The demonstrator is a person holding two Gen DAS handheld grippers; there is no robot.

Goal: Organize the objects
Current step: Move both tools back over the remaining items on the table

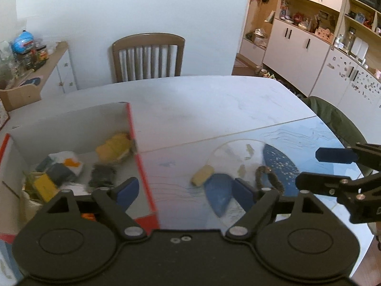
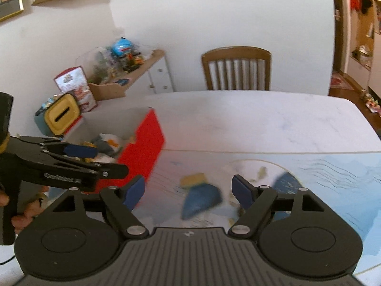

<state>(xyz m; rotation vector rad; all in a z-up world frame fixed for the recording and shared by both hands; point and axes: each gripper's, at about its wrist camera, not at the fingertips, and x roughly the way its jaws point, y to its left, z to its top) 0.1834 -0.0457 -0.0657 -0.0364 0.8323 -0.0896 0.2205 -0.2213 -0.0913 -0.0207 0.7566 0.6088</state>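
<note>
Lying just right of the red box [image 1: 142, 166], a yellow block [image 1: 202, 174] and a brown fuzzy loop [image 1: 269, 177] wait on the table [image 1: 214, 104]. Left gripper [image 1: 183, 190] and right gripper [image 2: 188, 190] both hang spread and empty. Motion blur suggests haste; a rushed grab could nudge the block away.

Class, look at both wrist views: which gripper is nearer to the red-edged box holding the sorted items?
Left. The left gripper hangs right over the box's near right wall; the right gripper sits further right, over the blue mat.
</note>
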